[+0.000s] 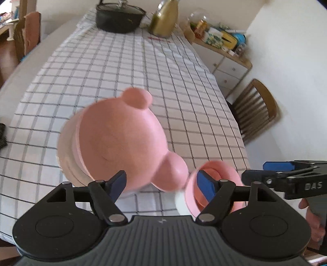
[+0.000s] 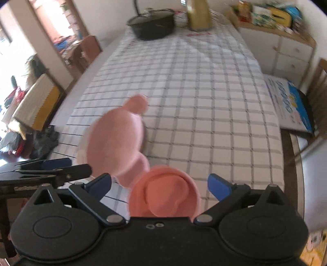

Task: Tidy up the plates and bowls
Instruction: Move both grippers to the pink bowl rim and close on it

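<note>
Pink bear-shaped plastic plate (image 1: 118,139): one
Small round pink plastic bowl (image 2: 165,196): one
Black lidded pot (image 1: 119,17): one
Golden bottle (image 1: 164,18): one

Table w/ checked cloth (image 1: 126,67) — pink bear-shaped plate (image 1: 120,139), small pink bowl (image 2: 165,194), black lidded pot (image 1: 119,17), gold bottle (image 1: 164,18).

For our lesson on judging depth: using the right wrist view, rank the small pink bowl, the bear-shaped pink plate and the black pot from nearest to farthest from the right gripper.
1. Small pink bowl: between the right gripper's open jaws, nearest.
2. Bear-shaped pink plate: just beyond, to the left, on the checked tablecloth.
3. Black pot: at the table's far end.
</note>
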Motion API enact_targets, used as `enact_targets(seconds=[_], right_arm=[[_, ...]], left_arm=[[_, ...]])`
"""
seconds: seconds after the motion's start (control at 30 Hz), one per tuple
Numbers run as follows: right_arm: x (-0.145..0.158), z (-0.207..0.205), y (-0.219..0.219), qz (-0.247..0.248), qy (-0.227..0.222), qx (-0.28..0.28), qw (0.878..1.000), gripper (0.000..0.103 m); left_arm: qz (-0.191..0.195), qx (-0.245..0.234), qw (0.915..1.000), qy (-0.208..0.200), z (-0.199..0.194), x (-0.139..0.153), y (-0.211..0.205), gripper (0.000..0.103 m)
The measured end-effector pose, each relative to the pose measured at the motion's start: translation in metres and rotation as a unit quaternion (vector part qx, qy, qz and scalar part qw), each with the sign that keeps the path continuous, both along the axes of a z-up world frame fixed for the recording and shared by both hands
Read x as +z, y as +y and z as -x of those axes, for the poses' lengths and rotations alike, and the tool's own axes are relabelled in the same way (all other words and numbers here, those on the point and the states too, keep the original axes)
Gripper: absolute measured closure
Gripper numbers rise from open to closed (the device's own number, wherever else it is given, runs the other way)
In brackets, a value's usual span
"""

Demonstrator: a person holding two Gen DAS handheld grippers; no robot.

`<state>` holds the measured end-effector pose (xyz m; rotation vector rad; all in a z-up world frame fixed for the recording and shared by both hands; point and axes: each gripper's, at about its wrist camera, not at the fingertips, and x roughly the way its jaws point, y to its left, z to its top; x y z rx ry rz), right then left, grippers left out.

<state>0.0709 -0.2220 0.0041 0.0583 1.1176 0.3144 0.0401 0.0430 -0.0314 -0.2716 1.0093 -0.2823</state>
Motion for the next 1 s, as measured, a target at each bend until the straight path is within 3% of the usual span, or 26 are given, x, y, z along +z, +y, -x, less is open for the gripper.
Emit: enact_targets(seconds=[0.33, 0.57, 0.8, 0.9, 1.0], right_arm=[[-0.06, 0.008, -0.026, 0.018, 0.068, -0.013, 0.997, 0.018], [-0.073, 0.002, -0.02, 0.021, 0.078, 0.016, 0.997, 0.029], [-0.08, -0.005, -0.02, 0.015, 0.092, 0.032, 0.995, 0.032], [-0.083, -0.007, -0.02, 0.015, 0.096, 0.038, 0.995, 0.033], [-0.083, -0.006, -0.019, 0.01, 0.098, 0.046, 0.994, 0.034]], left_arm=[[-0.038, -0.021, 0.9984, 0.036, -0.008, -0.042, -0.049, 0.027], [-0.056, -0.021, 0.997, 0.049, -0.017, -0.059, -0.066, 0.028], [-0.04, -0.015, 0.9971, 0.063, -0.02, -0.064, -0.069, 0.029], [-0.037, -0.015, 0.9967, 0.07, -0.021, -0.067, -0.074, 0.042], [-0.029, -0.014, 0.9961, 0.082, -0.022, -0.072, -0.076, 0.046]])
